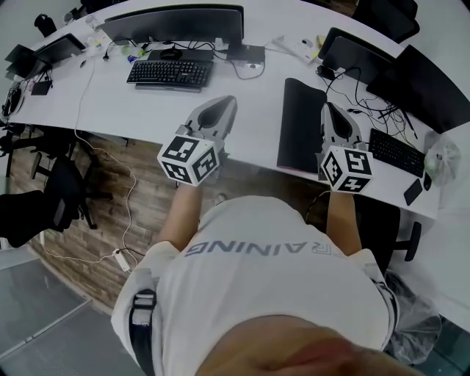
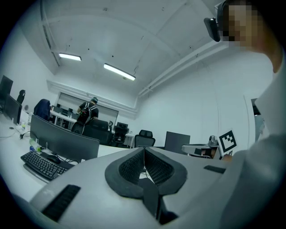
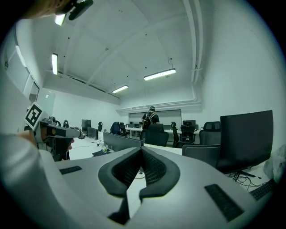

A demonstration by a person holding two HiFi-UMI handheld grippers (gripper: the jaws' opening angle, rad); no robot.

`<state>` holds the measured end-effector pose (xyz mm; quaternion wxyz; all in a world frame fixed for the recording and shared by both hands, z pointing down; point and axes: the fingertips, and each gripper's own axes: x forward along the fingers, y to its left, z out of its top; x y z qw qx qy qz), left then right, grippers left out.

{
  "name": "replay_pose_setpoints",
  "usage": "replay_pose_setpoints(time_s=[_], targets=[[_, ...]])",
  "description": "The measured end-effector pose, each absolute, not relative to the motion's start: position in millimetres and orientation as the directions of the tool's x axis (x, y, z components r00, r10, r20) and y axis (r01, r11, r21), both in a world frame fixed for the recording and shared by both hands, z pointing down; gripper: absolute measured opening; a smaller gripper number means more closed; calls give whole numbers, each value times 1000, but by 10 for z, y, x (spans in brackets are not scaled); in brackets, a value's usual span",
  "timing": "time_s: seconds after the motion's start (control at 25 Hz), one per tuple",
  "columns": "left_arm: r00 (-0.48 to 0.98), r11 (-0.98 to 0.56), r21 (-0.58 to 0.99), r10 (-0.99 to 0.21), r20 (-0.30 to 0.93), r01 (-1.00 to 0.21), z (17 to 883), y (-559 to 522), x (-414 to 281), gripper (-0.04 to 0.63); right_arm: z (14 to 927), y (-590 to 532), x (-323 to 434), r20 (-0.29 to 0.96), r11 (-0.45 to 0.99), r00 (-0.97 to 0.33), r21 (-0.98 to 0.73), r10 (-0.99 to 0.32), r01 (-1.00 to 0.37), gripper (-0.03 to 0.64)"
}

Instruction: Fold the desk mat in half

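Though they're closed, left gripper [image 1: 230,101], right gripper [image 1: 328,107] (both) grip nothing.

Bare desk [image 1: 250,117] between keyboard [image 1: 170,73] and mat [image 1: 301,125]: widest open lane. Left gripper [image 1: 226,103] hangs over its near edge.

Far side closed off by monitor [image 1: 176,22] and stand [image 1: 246,53].

Right of mat: tight. Right gripper [image 1: 329,110] just beside mat's right edge. Cables [image 1: 367,110], second keyboard [image 1: 395,150] and right monitors [image 1: 433,88] crowd that side.

Near desk edge open to the floor [image 1: 103,220]. Chair [image 1: 62,187] stands well left, clear of both grippers.
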<state>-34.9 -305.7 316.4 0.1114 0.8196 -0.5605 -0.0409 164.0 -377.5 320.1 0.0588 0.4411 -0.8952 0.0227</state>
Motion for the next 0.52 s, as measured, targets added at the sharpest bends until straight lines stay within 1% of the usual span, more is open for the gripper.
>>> replay_pose_setpoints(time_s=[0.2,0.52], targets=[[381,-356,242,-922,64,-903,3198,-3093,-319,32,3315,-3795,1627,151,613,-605,9,-782,-790,23],[384,-358,245,-921,66,-901,3190,-3141,-291,32,3345,-3853,1642,157,620,-611,6,-776,-785,24]])
